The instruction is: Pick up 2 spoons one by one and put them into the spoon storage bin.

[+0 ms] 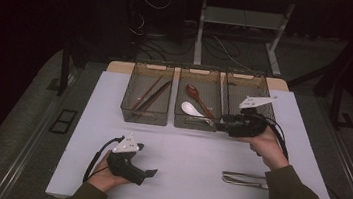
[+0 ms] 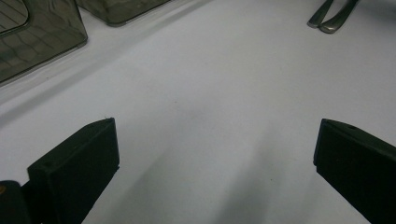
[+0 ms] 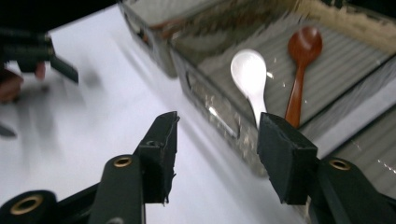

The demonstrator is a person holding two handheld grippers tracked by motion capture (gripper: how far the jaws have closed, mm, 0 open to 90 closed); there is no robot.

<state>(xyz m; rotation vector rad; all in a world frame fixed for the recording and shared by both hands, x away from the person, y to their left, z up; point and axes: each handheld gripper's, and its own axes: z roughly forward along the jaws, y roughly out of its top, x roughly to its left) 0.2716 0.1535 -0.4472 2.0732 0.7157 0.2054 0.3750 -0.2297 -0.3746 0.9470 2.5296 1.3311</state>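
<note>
- High view: you have three smoked plastic bins [image 1: 145, 111] in a row at the far edge of the white table [image 1: 193, 157]. The left bin holds two dark chopsticks [image 1: 150, 96], the middle bin [image 1: 194, 121] holds two spoons, one white spoon [image 1: 192, 109] and one red-brown spoon [image 1: 198, 98]; what the right bin holds you cannot tell, since your hand covers it.
- Your right gripper [image 1: 222, 125] hangs at the front corner of the middle bin, beside the white spoon's handle. Your left gripper [image 1: 151, 173] rests low on the table near you, well apart from the bins.
- Two metal utensils [image 1: 245, 180] lie side by side on the table by your right forearm.
- Beyond the table there is a dark floor with loose cables and the legs of a metal stand.
- Left gripper view: your jaws stand wide with only bare white table between them; two metal handle ends [image 2: 329, 16] show far off, and two bin corners.
- Right gripper view: your jaws stand about half apart with nothing between them; the white spoon [image 3: 251, 77] and the red-brown spoon [image 3: 301, 65] lie in the bin just ahead, the white one nearer the right jaw. The picture is blurred.
</note>
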